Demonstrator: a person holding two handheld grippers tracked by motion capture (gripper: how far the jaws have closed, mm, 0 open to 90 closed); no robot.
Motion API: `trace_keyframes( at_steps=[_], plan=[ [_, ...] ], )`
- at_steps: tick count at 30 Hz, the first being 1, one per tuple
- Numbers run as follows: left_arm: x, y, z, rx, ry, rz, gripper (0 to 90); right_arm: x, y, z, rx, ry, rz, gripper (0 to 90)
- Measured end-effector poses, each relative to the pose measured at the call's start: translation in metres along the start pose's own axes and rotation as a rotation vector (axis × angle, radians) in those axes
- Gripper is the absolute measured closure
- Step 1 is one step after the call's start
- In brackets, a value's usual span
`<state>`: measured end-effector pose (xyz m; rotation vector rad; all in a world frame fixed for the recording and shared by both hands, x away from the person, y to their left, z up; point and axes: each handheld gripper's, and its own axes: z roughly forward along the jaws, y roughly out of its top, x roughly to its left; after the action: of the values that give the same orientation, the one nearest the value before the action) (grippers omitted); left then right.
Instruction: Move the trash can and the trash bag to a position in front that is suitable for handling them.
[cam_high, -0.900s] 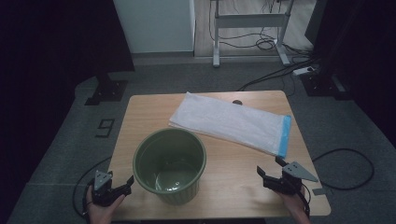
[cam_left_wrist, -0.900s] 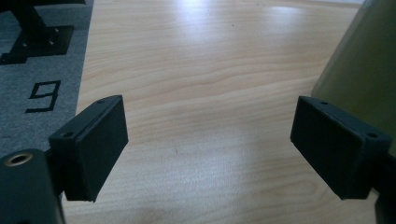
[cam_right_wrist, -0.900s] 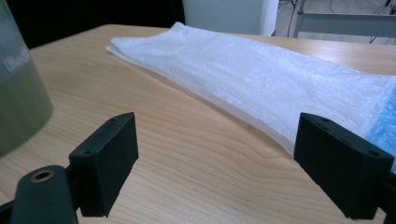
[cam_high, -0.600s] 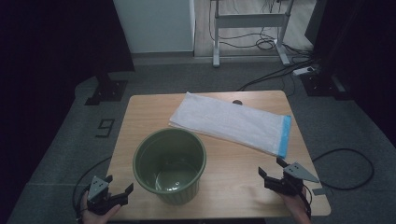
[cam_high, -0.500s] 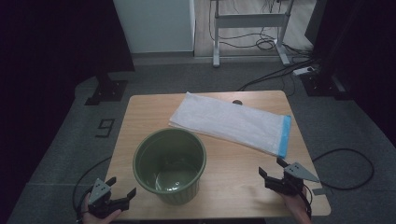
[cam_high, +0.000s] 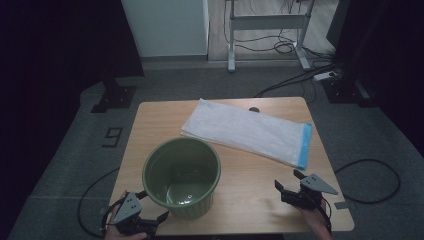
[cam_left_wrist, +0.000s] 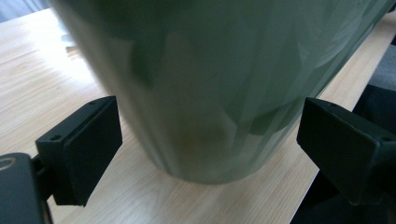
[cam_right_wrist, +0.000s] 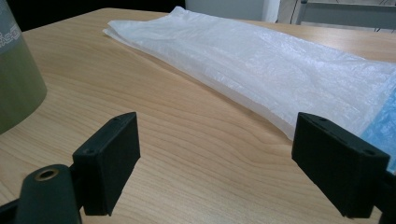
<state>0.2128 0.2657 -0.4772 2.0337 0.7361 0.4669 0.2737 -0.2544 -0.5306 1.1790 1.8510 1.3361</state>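
Fingers (cam_left_wrist: 86, 151) of L gripper (cam_high: 150, 212) spread, green pot (cam_high: 181, 176) just ahead, untouched, R gripper (cam_high: 289, 184) spread too

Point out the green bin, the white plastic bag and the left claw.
green bin (cam_high: 186, 207): high view, front outer wall.
white plastic bag (cam_high: 245, 131): high view, middle of its white sheet.
left claw (cam_high: 153, 207): high view, midway between fingertips.

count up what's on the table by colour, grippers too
green: 1, the bin
white with a blue edge: 1, the flat plastic bag
black: 2, the left gripper and the right gripper, both open
dark: 1, a small round thing beyond the bag
total: 5
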Motion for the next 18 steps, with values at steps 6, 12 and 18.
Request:
trace_keyframes(
  at_steps=[6,12,18],
  plan=[
    [0.003,0.004,0.011,-0.007,-0.028,0.000,4.1,0.004,0.001,0.007,0.001,0.013,-0.005,14.9],
    [0.005,0.008,0.026,-0.004,-0.059,0.002,5.5,0.007,0.002,0.009,0.004,0.030,-0.014,15.0],
    [0.000,0.024,0.056,0.014,-0.073,0.025,5.7,0.007,0.000,0.006,0.013,0.049,-0.035,15.1]
  ],
)
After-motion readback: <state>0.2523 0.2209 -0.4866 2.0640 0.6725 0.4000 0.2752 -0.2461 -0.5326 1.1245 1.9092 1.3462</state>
